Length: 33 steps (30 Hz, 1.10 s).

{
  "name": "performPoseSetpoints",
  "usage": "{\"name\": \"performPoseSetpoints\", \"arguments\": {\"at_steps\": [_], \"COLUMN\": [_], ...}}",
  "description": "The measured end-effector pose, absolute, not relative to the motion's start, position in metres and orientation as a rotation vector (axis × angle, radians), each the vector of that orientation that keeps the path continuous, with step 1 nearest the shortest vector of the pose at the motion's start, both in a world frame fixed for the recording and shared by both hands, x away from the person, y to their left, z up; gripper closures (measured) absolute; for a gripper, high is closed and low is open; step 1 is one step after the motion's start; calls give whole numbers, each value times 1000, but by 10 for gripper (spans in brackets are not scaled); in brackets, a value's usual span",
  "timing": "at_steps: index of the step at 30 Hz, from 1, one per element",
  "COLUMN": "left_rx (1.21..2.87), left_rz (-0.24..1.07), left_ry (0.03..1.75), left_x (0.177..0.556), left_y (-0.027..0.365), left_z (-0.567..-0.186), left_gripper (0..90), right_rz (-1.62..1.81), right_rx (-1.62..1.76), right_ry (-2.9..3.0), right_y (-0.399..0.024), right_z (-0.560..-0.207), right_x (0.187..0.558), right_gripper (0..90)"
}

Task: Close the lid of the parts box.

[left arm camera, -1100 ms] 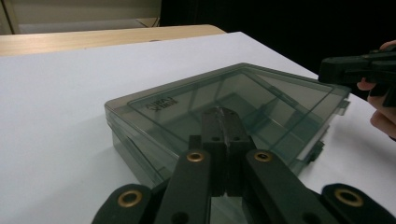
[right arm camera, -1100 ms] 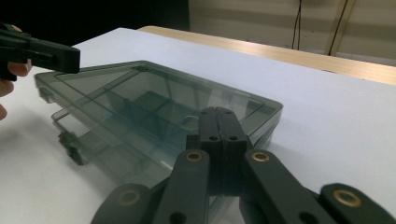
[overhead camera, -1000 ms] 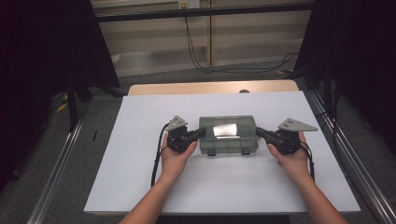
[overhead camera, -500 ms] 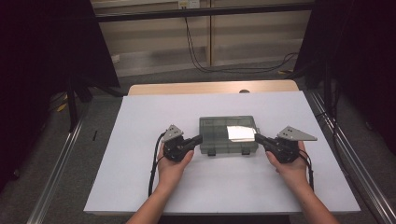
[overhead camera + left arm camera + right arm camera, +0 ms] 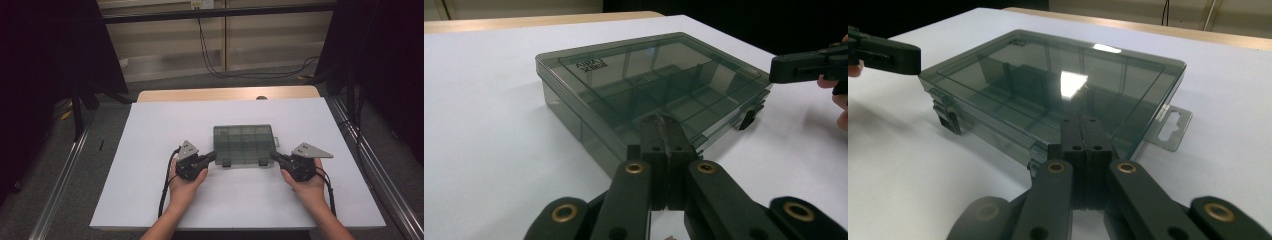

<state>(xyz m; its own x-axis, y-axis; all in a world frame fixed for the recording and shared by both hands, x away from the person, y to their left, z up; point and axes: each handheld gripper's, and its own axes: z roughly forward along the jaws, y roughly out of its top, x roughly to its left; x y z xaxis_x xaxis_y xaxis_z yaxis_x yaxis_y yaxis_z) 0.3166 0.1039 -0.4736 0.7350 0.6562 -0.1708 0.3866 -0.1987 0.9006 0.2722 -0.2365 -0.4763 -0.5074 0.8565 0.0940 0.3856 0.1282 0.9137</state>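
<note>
A smoky transparent compartment box lies flat with its lid closed on the white tabletop. My left gripper is shut and empty, its tips at the box's near left corner. My right gripper is shut and empty too, tips at the near right corner. In the left gripper view the closed jaws point over the box, with the right gripper beyond its far corner. From the right gripper view the shut jaws face the box and its hang tab; the left gripper sits opposite. Whether tips touch the box I cannot tell.
A wooden table edge runs behind the white top. Metal rails flank both sides, and black cables hang and lie on the floor at the back. Dark curtains stand left and right.
Both grippers have drawn back from the box's left and right sides toward me and now sit at its near corners. The bright glare on the lid has gone. The box stays put.
</note>
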Motion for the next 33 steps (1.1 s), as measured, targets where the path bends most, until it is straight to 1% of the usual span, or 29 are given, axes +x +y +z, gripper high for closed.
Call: {"name": "performPoseSetpoints", "arguments": {"at_steps": [4, 15, 20, 22, 24, 26, 29, 33], "left_rx": [1822, 1813, 1798, 1792, 1778, 1776, 1780, 1804], "left_rz": [350, 338, 332, 326, 314, 299, 308, 307], "left_ry": [796, 802, 799, 802, 808, 810, 800, 766], "left_x": [314, 314, 314, 314, 315, 314, 311, 309], "left_y": [102, 103, 103, 106, 109, 112, 112, 115], "left_z": [-476, -477, -475, -473, -471, -469, -467, -463], "left_gripper": [900, 900, 900, 870, 826, 791, 664, 497], "right_rz": [1354, 1383, 1418, 1423, 1414, 1410, 1398, 1358], "right_rx": [1181, 1197, 1209, 1215, 1203, 1203, 1196, 1187], "right_ry": [1942, 1925, 1902, 1901, 1896, 1892, 1888, 1877], "right_y": [-235, -237, -242, -243, -244, -246, -249, -250], "right_z": [-477, -476, -474, -473, -473, -472, -471, -469], "right_x": [271, 269, 269, 268, 267, 265, 263, 259], "right_gripper": [900, 900, 746, 735, 703, 650, 546, 318]}}
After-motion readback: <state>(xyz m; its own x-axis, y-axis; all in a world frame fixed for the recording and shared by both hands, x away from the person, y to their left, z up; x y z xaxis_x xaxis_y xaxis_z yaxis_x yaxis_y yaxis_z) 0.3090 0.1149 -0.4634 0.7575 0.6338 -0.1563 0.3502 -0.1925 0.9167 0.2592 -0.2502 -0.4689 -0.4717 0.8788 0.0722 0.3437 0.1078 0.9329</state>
